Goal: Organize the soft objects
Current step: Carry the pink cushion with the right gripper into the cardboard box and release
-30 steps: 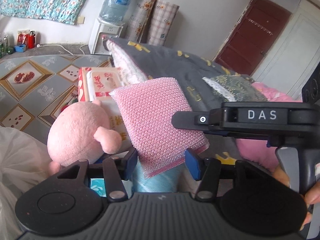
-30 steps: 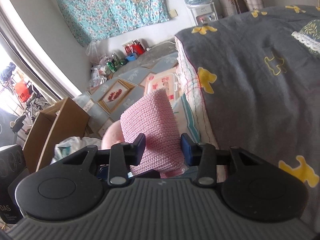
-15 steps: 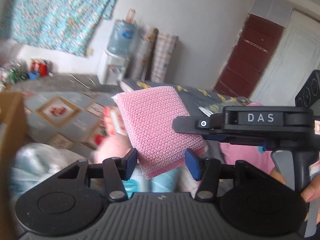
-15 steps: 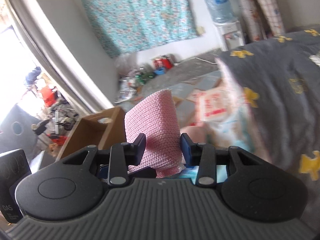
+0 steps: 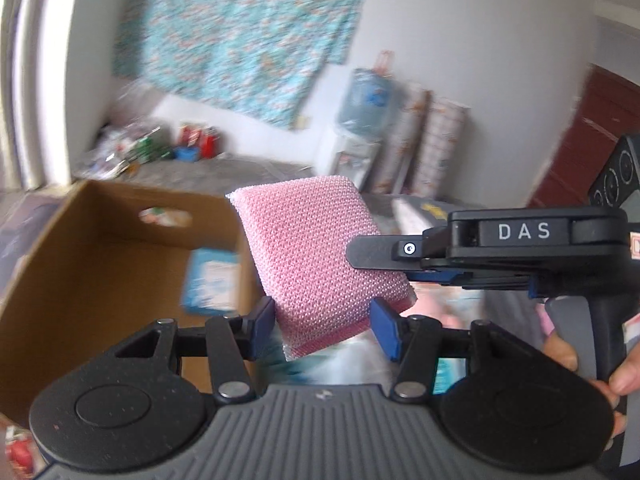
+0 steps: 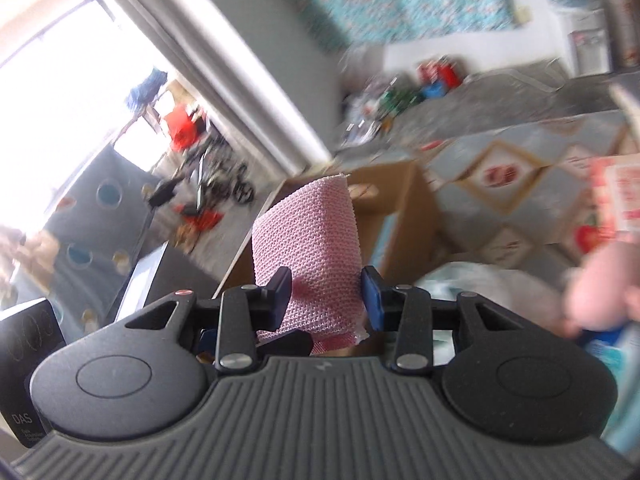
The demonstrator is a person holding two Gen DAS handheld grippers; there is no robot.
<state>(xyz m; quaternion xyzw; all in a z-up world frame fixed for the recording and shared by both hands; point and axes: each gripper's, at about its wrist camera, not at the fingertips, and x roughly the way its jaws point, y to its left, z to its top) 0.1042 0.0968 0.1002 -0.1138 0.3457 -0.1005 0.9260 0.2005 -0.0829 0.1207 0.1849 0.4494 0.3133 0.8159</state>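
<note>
The pink sponge (image 5: 320,256) is in the air, not resting on anything, just right of the near corner of an open cardboard box (image 5: 100,232). Both grippers flank it. The right gripper (image 6: 326,300) has its jaws against the sponge's sides, apparently clamped on it; in the left view its finger lies across the sponge's right face. The left gripper (image 5: 322,330) has its jaws apart around the lower edge, and whether they touch it I cannot tell. A blue packet (image 5: 210,280) already lies in the box, so some sorting looks done. The sponge is not yet in, and a pink plush (image 6: 600,292) is outside at the right edge of the right view, blurred, so at least that remains.
</note>
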